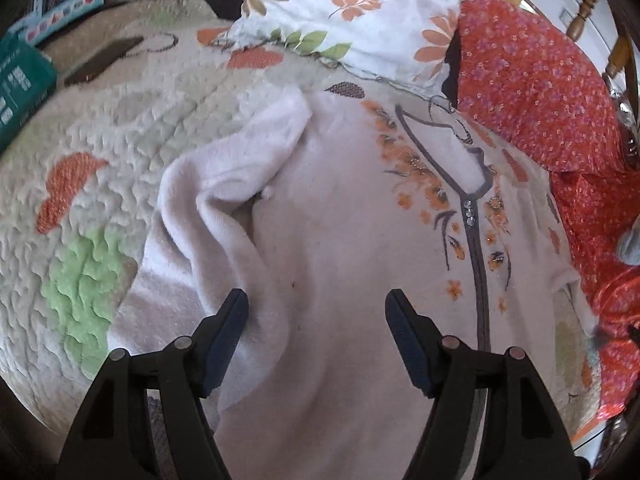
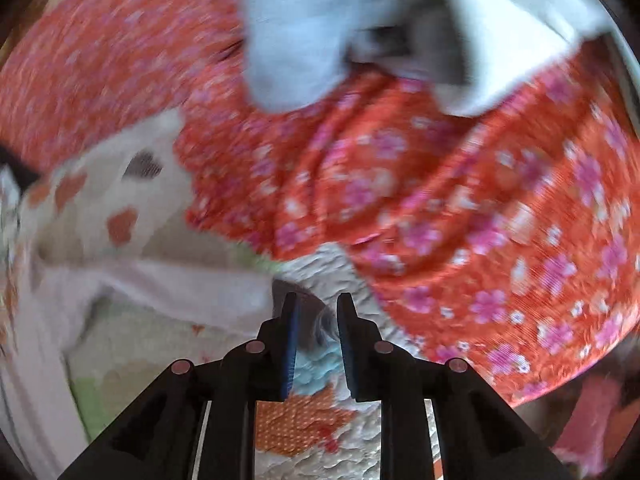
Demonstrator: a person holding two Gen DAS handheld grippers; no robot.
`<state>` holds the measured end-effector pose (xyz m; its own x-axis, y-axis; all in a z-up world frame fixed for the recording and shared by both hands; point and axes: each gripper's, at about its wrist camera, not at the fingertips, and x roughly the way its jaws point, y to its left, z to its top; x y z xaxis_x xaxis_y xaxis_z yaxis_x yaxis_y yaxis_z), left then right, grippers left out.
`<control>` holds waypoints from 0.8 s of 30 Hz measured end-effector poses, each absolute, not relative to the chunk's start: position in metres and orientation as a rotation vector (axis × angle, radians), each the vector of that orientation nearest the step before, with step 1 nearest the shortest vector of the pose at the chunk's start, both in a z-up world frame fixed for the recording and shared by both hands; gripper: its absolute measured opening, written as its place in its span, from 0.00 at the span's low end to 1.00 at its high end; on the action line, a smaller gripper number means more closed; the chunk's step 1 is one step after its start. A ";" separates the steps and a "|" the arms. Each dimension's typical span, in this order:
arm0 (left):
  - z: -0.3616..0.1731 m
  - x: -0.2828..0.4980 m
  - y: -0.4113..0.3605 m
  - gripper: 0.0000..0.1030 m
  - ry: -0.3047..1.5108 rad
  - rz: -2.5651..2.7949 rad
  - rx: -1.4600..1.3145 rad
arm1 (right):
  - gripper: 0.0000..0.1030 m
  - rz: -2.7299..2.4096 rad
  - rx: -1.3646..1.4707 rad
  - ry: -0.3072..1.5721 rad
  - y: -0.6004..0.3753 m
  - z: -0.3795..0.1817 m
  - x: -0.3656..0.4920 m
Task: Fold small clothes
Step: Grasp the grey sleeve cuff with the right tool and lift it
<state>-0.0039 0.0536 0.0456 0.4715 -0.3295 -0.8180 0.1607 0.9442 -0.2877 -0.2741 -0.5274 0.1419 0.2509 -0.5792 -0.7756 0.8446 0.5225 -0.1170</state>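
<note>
A pale pink fleece top (image 1: 328, 208) with a grey placket and orange flower embroidery lies spread on the quilted bedspread (image 1: 100, 152). Its left sleeve (image 1: 224, 184) is folded in over the body. My left gripper (image 1: 316, 300) is open, just above the top's lower middle, holding nothing. In the blurred right wrist view, my right gripper (image 2: 317, 308) has its jaws close together with a small gap and nothing between them. It hovers over the bedspread (image 2: 344, 280) near the top's edge (image 2: 160, 280), beside a red floral garment (image 2: 460, 208).
The red floral garment (image 1: 552, 92) lies to the right of the top. A floral pillow (image 1: 360, 12) sits behind it. A grey cloth (image 2: 320, 32) rests on the red garment. A green box (image 1: 20, 84) and a dark flat object (image 1: 104, 60) lie far left. A wooden chair (image 1: 588, 12) stands back right.
</note>
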 end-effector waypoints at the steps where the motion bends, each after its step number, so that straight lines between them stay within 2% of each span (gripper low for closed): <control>1: 0.045 -0.004 0.053 0.68 1.041 -0.300 -0.181 | 0.26 -0.975 0.409 0.855 -0.529 0.140 -0.280; 2: 0.045 -0.003 0.053 0.68 1.044 -0.299 -0.183 | 0.36 -0.944 0.464 0.835 -0.530 0.136 -0.283; 4: 0.045 -0.002 0.051 0.68 1.051 -0.304 -0.193 | 0.48 -0.805 0.669 0.762 -0.535 0.118 -0.292; 5: 0.044 -0.002 0.049 0.69 1.054 -0.307 -0.197 | 0.51 -0.758 0.752 0.738 -0.537 0.109 -0.292; 9: 0.040 -0.003 0.042 0.70 1.066 -0.315 -0.182 | 0.52 -0.731 1.043 0.727 -0.550 0.053 -0.286; 13: 0.033 -0.003 0.039 0.72 1.079 -0.317 -0.171 | 0.52 -0.804 1.110 0.699 -0.563 0.022 -0.280; 19: 0.030 -0.002 0.034 0.76 1.086 -0.317 -0.167 | 0.52 -0.796 1.119 0.581 -0.591 0.018 -0.267; 21: 0.030 -0.003 0.032 0.77 1.082 -0.314 -0.156 | 0.42 -0.793 1.122 0.564 -0.598 0.016 -0.266; 22: 0.030 -0.003 0.032 0.77 1.081 -0.313 -0.152 | 0.23 -0.799 1.122 0.575 -0.601 0.015 -0.264; 23: 0.030 -0.003 0.032 0.77 1.080 -0.313 -0.152 | 0.12 -0.804 1.126 0.581 -0.604 0.014 -0.264; 24: 0.031 -0.003 0.032 0.77 1.082 -0.315 -0.154 | 0.12 -0.813 1.131 0.578 -0.604 0.013 -0.266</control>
<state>-0.0033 0.0317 0.0306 0.4310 -0.3257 -0.8415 0.1763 0.9450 -0.2755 -0.2661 -0.6045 0.0132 0.5903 -0.2685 -0.7612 0.8072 0.2006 0.5551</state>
